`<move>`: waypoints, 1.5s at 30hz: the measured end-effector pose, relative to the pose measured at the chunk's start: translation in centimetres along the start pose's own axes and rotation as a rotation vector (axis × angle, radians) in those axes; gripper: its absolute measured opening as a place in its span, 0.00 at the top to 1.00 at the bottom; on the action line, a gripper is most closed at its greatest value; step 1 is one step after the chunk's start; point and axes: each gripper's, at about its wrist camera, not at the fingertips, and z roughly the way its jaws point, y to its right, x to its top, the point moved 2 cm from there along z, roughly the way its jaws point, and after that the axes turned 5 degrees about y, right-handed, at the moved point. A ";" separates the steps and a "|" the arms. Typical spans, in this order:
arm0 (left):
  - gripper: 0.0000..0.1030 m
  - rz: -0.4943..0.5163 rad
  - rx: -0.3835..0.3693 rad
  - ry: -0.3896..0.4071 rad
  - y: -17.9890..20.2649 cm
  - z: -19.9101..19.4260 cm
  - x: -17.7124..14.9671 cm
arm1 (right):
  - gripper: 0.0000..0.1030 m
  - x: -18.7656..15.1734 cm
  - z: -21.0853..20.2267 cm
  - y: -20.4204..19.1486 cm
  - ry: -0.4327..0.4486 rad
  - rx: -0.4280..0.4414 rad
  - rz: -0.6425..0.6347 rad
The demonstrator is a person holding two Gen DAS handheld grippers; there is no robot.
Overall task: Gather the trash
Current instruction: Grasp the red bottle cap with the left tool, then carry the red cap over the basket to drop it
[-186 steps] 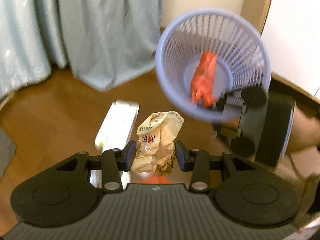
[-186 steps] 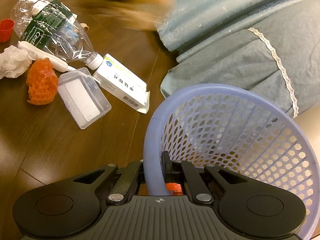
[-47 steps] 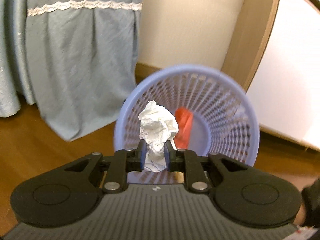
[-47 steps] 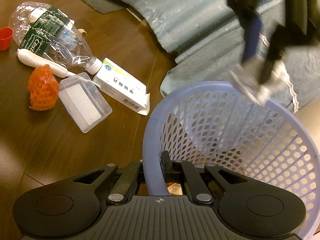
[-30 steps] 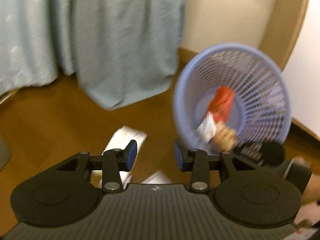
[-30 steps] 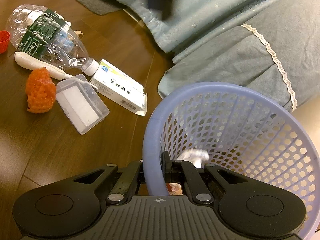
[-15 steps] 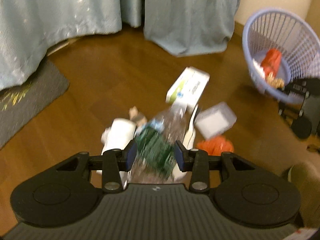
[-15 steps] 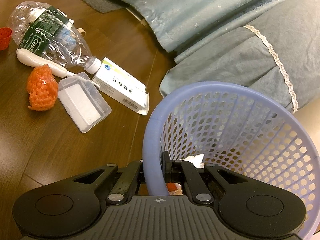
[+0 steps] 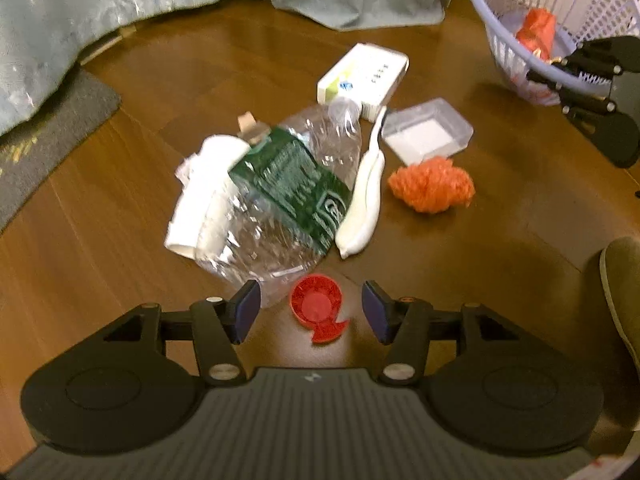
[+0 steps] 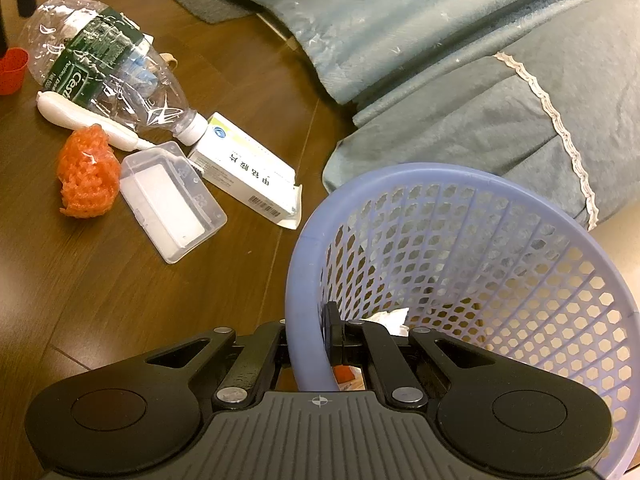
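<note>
My left gripper (image 9: 311,312) is open just above the wooden floor, with a small red cup (image 9: 317,306) lying between its fingers. Ahead of it lie a crushed clear bottle with a green label (image 9: 286,192), a white paper roll (image 9: 202,192), a white tube (image 9: 364,200), an orange mesh ball (image 9: 432,183), a clear plastic case (image 9: 427,135) and a white carton (image 9: 362,76). My right gripper (image 10: 308,338) is shut on the rim of the purple mesh basket (image 10: 306,264), which holds a white wad (image 10: 390,318) and orange trash (image 9: 536,34).
Blue-grey curtains (image 9: 100,4) hang down to the floor at the back, and a grey mat (image 9: 44,136) lies at the left. A person's foot (image 9: 622,292) shows at the right edge of the left wrist view.
My left gripper let the white wad fall into the basket, then swung back over the pile and came down around the red cup. The right gripper has kept the basket still.
</note>
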 end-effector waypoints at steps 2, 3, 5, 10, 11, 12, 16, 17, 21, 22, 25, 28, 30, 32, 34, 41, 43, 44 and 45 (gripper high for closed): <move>0.50 -0.004 -0.001 -0.017 0.2 0.6 -0.3 | 1.00 0.0 0.0 -0.1 0.000 0.000 -0.001; 0.50 -0.008 -0.004 -0.023 0.3 0.8 -0.4 | 1.00 0.0 0.0 -0.1 0.000 0.000 0.000; 0.51 -0.014 -0.003 -0.033 0.5 1.2 -0.6 | 1.00 0.0 0.0 -0.1 0.000 0.000 -0.001; 0.57 -0.020 0.005 -0.041 0.7 1.9 -0.7 | 1.00 0.0 0.0 -0.1 -0.001 0.000 -0.001; 0.58 -0.024 0.008 -0.042 0.7 2.0 -0.7 | 1.00 0.0 0.0 -0.1 -0.001 0.000 -0.001; 0.59 -0.027 0.013 -0.044 0.6 2.2 -0.7 | 1.00 0.0 0.0 -0.1 -0.001 0.000 0.000; 0.60 -0.024 0.024 -0.050 0.6 2.7 -0.7 | 1.00 0.0 0.0 -0.1 0.000 0.000 -0.003; 0.61 -0.018 0.025 -0.050 0.6 2.8 -0.7 | 1.00 0.0 0.0 -0.2 0.000 0.001 -0.004; 0.64 -0.012 0.030 -0.054 0.6 3.1 -0.8 | 1.00 0.0 0.0 -0.4 0.000 0.002 -0.005; 0.67 -0.009 0.032 -0.055 0.5 3.1 -0.8 | 1.00 0.0 0.0 -0.4 0.000 0.002 -0.005; 0.68 -0.005 0.032 -0.057 0.4 3.2 -0.8 | 1.00 0.0 0.0 -0.4 0.000 0.002 -0.005; 0.72 -0.002 0.031 -0.060 0.3 3.2 -0.8 | 1.00 0.0 0.0 -0.4 0.000 0.003 -0.006; 0.73 0.006 0.024 -0.060 0.4 3.2 -0.9 | 1.00 0.0 0.0 -0.4 0.000 0.002 -0.005; 0.73 0.013 0.017 -0.052 0.5 3.0 -0.8 | 1.00 0.0 0.0 -0.3 0.000 0.002 -0.005; 0.73 0.009 0.008 -0.046 0.7 2.7 -0.7 | 1.00 0.0 0.0 -0.4 0.000 0.002 -0.005; 0.73 0.007 -0.030 -0.021 1.8 1.9 0.4 | 1.00 0.0 0.0 -0.3 0.000 0.003 -0.006; 0.73 0.006 -0.040 -0.011 2.0 1.6 0.8 | 1.00 0.0 0.0 -0.3 0.000 0.003 -0.005; 0.73 0.006 -0.044 -0.007 2.2 1.6 1.1 | 1.00 0.0 0.0 -0.3 -0.001 0.003 -0.004; 0.73 0.006 -0.049 -0.003 2.3 1.5 1.3 | 1.00 0.0 0.0 -0.3 0.000 0.002 -0.004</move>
